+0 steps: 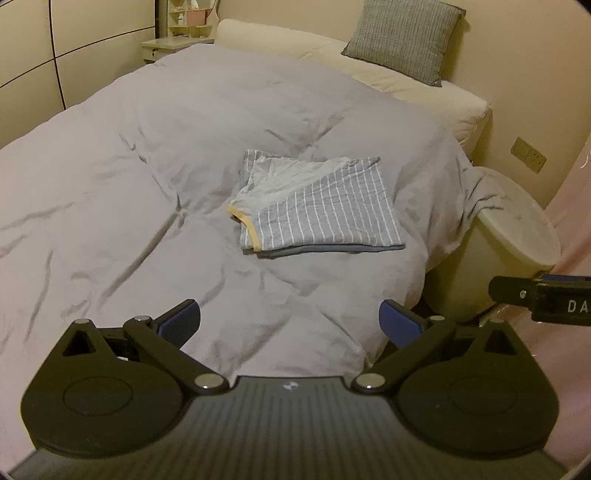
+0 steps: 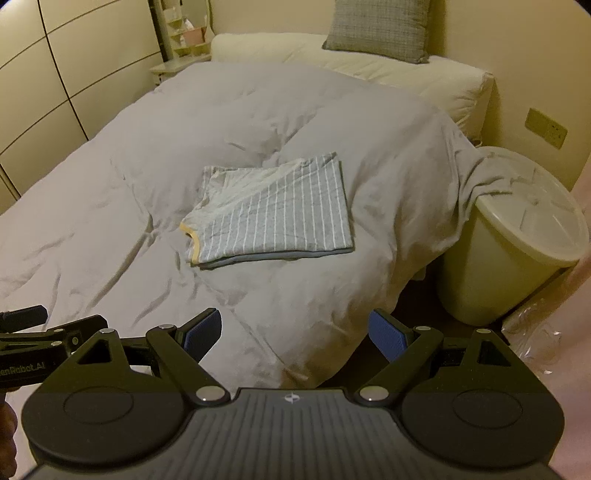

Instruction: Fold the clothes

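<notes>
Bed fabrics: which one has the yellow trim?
The folded striped shirt, lying mid-bed on the plain grey duvet. Yellow binding runs along its near-left edge; the duvet and the grey pillow at the headboard have none.

Dim yellowish indoor light, soft focus, fisheye-bent edges

Left tool (image 1: pixel 290 323), bottom of left wrist frame: black ribbed housing, small white logo at centre, two round black discs at the lower corners, black linkage arms with silver screws, blue ribbed pads (image 1: pixel 397 323) on the fingers. Right tool (image 2: pixel 295 334), bottom of right wrist frame: same build, blue pads (image 2: pixel 203 334), silver pivots. Its black body at the right edge of the left frame bears white letters "DA"; the left tool at the lower left of the right frame reads "enRobot_AI".
</notes>
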Tool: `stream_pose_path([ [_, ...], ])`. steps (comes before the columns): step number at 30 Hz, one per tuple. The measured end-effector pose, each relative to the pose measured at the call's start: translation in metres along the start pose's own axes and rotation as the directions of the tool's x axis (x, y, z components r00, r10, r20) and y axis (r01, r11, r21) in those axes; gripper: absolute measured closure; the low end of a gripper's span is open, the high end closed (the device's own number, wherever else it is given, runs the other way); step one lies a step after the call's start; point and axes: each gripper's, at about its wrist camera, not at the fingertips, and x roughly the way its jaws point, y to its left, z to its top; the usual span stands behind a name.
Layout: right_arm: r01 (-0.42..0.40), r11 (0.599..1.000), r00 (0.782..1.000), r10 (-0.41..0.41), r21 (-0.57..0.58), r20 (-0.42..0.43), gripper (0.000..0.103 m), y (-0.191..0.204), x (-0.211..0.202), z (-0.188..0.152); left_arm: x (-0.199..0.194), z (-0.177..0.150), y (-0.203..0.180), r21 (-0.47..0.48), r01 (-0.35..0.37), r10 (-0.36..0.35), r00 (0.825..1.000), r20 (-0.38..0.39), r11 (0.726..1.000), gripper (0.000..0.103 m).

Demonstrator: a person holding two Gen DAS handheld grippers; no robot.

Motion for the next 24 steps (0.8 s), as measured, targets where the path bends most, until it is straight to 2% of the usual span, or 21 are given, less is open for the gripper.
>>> stream_pose_path([
  [7, -0.008, 1.000, 1.000, 0.008, -0.005, 0.012, 0.015, 0.003, -0.017, 0.000, -0.016, 0.002, -0.003, 0.010, -0.026, 0.025, 0.999, 0.036, 1.000, 0.002],
  [24, -0.006, 1.000, 1.000, 0.007, -0.012, 0.011, 0.015, 0.003, -0.025, -0.006, -0.019, -0.006, -0.008, 0.035, -0.046, 0.045, 0.999, 0.028, 0.998, 0.001],
])
